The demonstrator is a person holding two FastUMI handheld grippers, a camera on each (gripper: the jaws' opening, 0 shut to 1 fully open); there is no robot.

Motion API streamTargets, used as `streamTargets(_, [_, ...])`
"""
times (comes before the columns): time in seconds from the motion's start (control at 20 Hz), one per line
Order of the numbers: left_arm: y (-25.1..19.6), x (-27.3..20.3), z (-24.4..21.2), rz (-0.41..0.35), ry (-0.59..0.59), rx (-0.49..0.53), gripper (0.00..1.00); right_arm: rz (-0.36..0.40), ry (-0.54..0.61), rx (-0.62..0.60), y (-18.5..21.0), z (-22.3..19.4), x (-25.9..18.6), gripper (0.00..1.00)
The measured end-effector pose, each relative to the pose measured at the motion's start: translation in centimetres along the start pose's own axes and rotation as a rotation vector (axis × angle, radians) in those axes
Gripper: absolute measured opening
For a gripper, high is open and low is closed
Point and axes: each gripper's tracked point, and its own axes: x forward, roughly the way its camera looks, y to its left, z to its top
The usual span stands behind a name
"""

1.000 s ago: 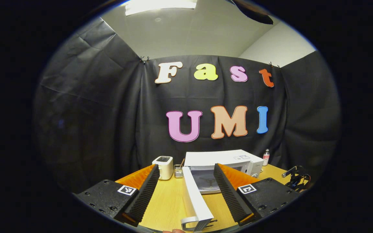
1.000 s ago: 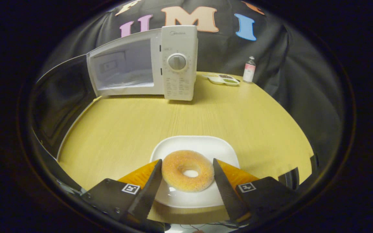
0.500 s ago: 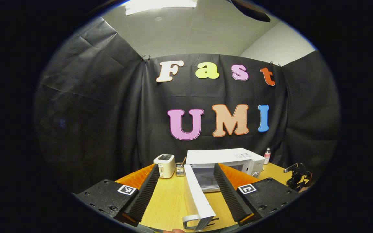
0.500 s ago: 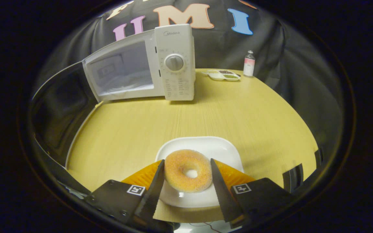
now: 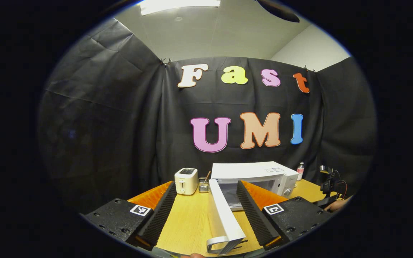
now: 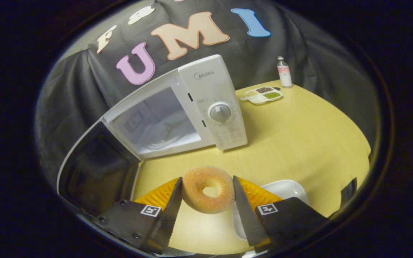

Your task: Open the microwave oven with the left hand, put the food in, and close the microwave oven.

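Black cloth backs a yellow wooden table (image 6: pixel 299 136), and on it the white microwave (image 6: pixel 213 107) stands with its door (image 6: pixel 95 172) swung wide, ahead and to the left of the right gripper (image 6: pixel 206 211). That gripper's jaws are drawn in against both flanks of the sugared doughnut (image 6: pixel 208 189), which hangs clear above the table, off the white plate (image 6: pixel 285 190) now just below and to the right of the fingers. So the opening step is done and the loading step is in hand (the carry, by my reading, has only begun). Next the doughnut must travel forward and leftward into the cavity (image 6: pixel 163 125), staying above the sill and right of the open door. Bare tabletop lies between the fingers and the oven mouth; a small divided dish (image 6: pixel 264 95) and a bottle (image 6: pixel 284 71) stand far ahead to the right, well out of the path. In the left gripper view, the left gripper (image 5: pixel 206 218) is spread wide and grips nothing, with the door's edge (image 5: pixel 224 218) and handle standing between its fingers without touching either, well placed to push it shut afterwards.
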Motion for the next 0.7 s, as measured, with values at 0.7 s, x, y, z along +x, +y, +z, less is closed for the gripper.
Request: streamTargets(0.7, [2.6,-0.1,-1.4,0.069,0.052,0.012,0.99,0.155,-0.003,0.520,11.9,2.4,9.2,0.76])
